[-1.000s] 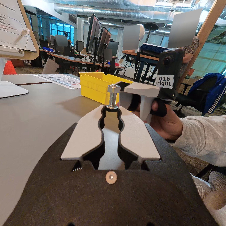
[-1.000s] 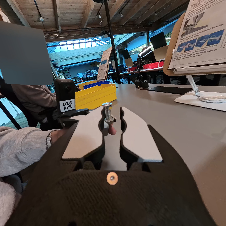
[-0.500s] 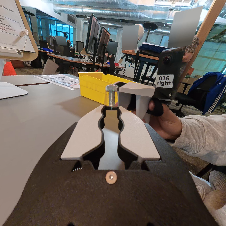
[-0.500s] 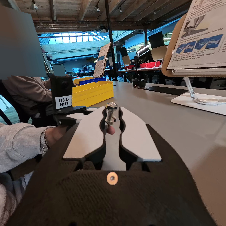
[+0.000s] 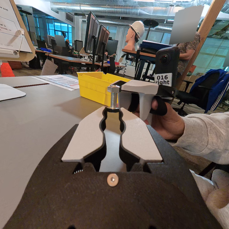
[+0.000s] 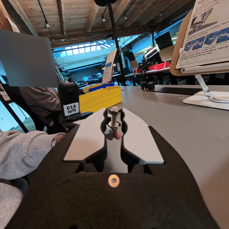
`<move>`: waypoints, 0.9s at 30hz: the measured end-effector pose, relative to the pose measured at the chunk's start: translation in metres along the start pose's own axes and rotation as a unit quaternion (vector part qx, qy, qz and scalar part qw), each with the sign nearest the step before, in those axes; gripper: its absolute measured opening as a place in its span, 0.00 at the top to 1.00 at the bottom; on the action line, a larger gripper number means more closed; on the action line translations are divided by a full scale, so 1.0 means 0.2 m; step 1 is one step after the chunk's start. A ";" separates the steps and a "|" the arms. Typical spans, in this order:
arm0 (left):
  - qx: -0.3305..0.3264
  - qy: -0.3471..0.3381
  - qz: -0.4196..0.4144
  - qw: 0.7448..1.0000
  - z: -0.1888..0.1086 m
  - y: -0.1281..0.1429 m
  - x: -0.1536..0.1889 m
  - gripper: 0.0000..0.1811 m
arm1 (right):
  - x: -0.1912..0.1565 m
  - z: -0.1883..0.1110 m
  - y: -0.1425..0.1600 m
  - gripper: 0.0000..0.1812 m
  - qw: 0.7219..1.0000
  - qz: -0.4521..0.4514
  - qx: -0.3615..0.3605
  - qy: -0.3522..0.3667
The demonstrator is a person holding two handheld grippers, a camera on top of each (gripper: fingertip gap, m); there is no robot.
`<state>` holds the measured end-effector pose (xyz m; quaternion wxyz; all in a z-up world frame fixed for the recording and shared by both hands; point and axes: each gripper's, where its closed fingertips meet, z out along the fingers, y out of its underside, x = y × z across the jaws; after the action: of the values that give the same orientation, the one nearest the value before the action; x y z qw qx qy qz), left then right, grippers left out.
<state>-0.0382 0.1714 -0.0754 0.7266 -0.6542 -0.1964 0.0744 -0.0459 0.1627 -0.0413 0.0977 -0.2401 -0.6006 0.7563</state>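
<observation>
A silver bolt (image 5: 113,97) stands upright, hex head up, with a nut (image 5: 112,109) at its lower end. My left gripper (image 5: 112,110) is shut on the nut and holds the bolt above the grey table (image 5: 37,117). The right gripper (image 5: 136,86) comes in from the right at the level of the bolt head. In the right wrist view the bolt head (image 6: 114,110) sits between the tips of my right gripper (image 6: 114,111), which is closed on it. The shaft and the nut (image 6: 113,125) show below. The left gripper's body (image 6: 76,115) is at the left.
A yellow bin (image 5: 94,86) stands on the table just beyond the bolt, and it also shows in the right wrist view (image 6: 100,99) with a blue bin (image 6: 99,88) behind. A document stand with a white base (image 6: 208,99) is at the far side. A laminated sheet (image 5: 59,80) lies near the bin. Both grippers' tips are close together, under 4 cm apart.
My right gripper has moved in until the bolt head sits between its tips, and its fingers have narrowed. My left gripper has kept its hold on the nut.
</observation>
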 end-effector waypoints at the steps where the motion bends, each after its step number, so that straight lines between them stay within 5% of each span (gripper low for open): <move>1: -0.001 0.001 0.001 1.000 0.00 0.00 0.00 0.90 | 0.00 0.00 0.00 0.89 1.000 -0.001 0.000 -0.002; 27: 0.013 0.008 -0.010 1.000 -0.01 -0.02 0.01 0.90 | -0.03 0.01 0.02 0.92 1.000 -0.011 -0.008 -0.020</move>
<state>-0.0370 0.1700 -0.0709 0.7372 -0.6433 -0.1961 0.0649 -0.0410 0.1565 -0.0421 0.0916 -0.2190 -0.6110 0.7553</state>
